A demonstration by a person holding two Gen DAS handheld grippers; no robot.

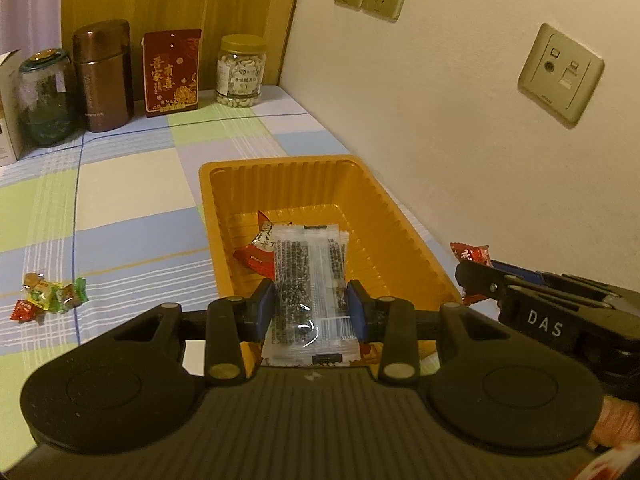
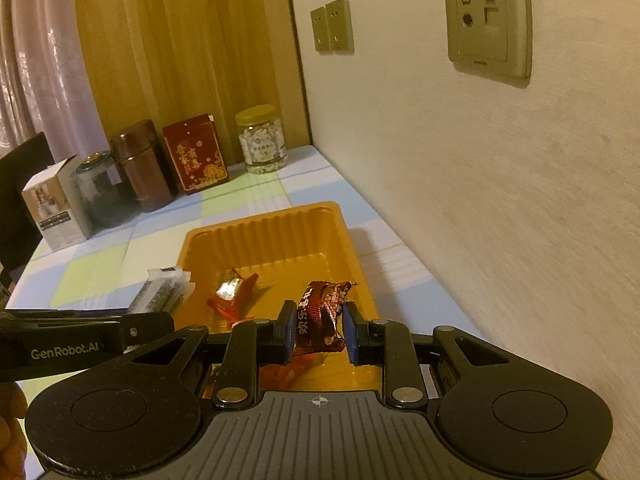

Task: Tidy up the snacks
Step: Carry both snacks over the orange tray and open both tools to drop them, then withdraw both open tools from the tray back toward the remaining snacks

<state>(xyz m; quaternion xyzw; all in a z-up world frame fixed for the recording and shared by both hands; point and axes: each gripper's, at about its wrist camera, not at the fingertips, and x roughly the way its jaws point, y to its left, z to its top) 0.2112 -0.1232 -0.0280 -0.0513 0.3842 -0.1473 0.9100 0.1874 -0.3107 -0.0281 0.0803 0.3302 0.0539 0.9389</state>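
My left gripper (image 1: 310,306) is shut on a clear snack packet with dark filling (image 1: 308,276) and holds it over the near end of the orange tray (image 1: 280,172). A red candy (image 1: 256,254) lies in the tray. My right gripper (image 2: 318,330) is shut on a red-brown wrapped candy (image 2: 322,312), above the tray's (image 2: 264,224) near right part. It shows at the right of the left wrist view (image 1: 474,276). The left gripper's packet (image 2: 164,292) shows at the tray's left edge in the right wrist view, where the red candy (image 2: 230,294) lies in the tray.
A few wrapped candies (image 1: 50,296) lie on the checked tablecloth at the left. A nut jar (image 1: 241,72), red box (image 1: 172,74), brown canister (image 1: 105,76), glass jar (image 1: 46,98) and white carton (image 2: 54,208) stand at the back. The wall (image 1: 460,120) runs close along the right.
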